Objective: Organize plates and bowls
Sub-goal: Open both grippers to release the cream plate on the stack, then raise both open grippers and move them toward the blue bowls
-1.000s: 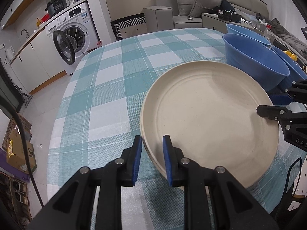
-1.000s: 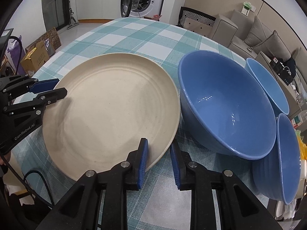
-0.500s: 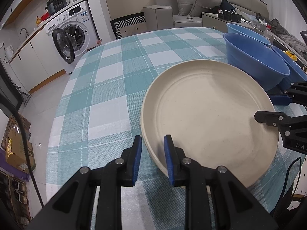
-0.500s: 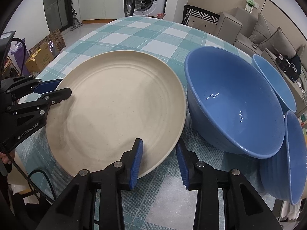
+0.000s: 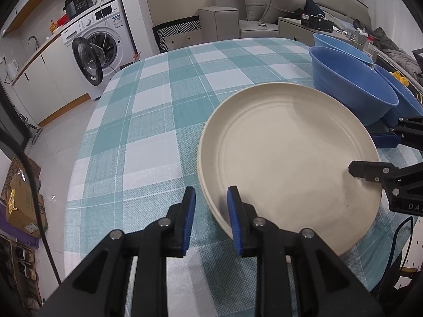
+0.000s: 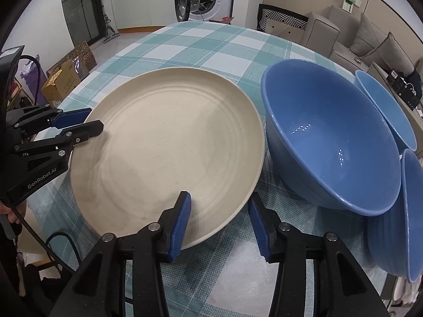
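A round counter (image 5: 148, 121) covered in a teal-and-white checked cloth holds a large cream plate (image 5: 288, 155) lying flat near its close edge. In the left wrist view the plate appears to sit on a second cream plate, whose rim shows just beneath it on the left side.

The left gripper (image 5: 211, 211) straddles the near-left rim of the plate. Its blue-padded fingers (image 5: 189, 219) stand a little apart, one outside the rim over the cloth and one over the plate's inner surface; neither pad visibly presses on the rim.

The right gripper (image 6: 218, 224) straddles the opposite edge of the plate. Its jaws have just been opening, and its fingers (image 6: 181, 219) now stand clearly apart, with the plate's rim between them but not clamped. One finger lies over the plate's inside, the other over the cloth beside it.

Just beside the plate stands a large blue bowl (image 6: 330, 142), upright, its rim close to the plate's edge. Behind it sits a second blue bowl (image 6: 386, 108), and a third blue bowl (image 6: 396, 227) leans on its side against the large one, its opening facing away from the plate.

Beyond the counter, a white washing machine (image 5: 100, 45) stands with its door hanging open, and a grey sofa (image 5: 269, 8) with cushions lines the far wall. Cardboard boxes (image 6: 66, 79) rest on the floor.
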